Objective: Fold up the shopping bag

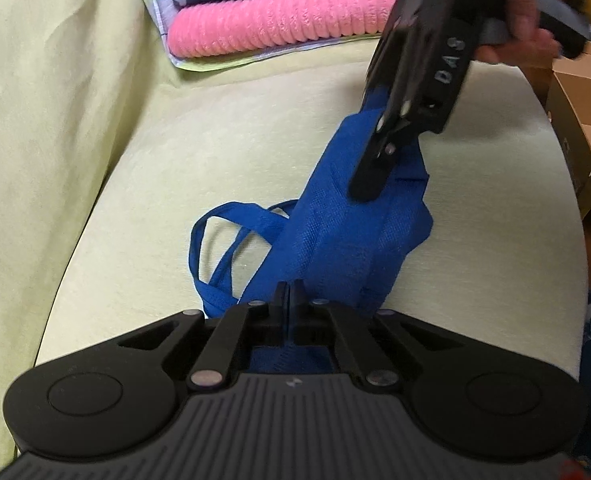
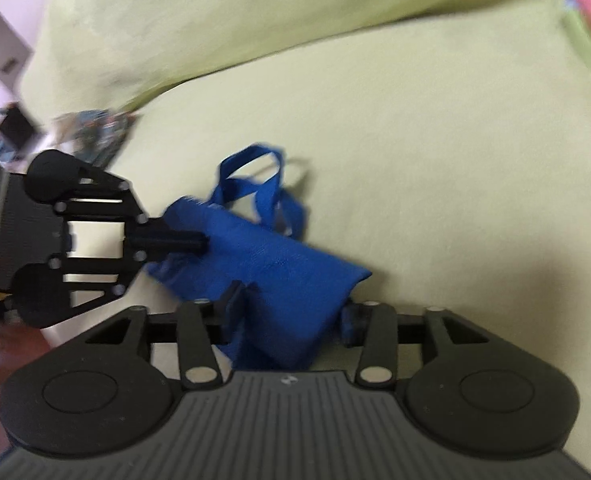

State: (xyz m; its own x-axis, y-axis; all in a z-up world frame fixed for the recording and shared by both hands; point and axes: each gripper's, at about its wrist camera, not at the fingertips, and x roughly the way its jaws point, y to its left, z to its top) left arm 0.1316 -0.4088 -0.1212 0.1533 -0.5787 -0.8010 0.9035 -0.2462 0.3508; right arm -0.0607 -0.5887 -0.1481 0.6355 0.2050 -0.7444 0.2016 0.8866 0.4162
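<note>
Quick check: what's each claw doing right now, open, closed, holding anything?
Left claw: closed, pinching the blue shopping bag.
Right claw: jaws apart with the bag's folded end between them; a real grip cannot be told.

A home: a yellow-covered sofa [image 1: 255, 140]; folded towels [image 1: 279, 20]; cardboard boxes [image 1: 587, 120].

Shopping bag [image 1: 335, 236]: blue woven-textured fabric, bunched into a narrow, partly folded bundle and lifted at both ends above a pale yellow-green cushion. Two flat blue strap handles [image 1: 231, 240] loop out from one side, lying loosely on the cushion.
</note>
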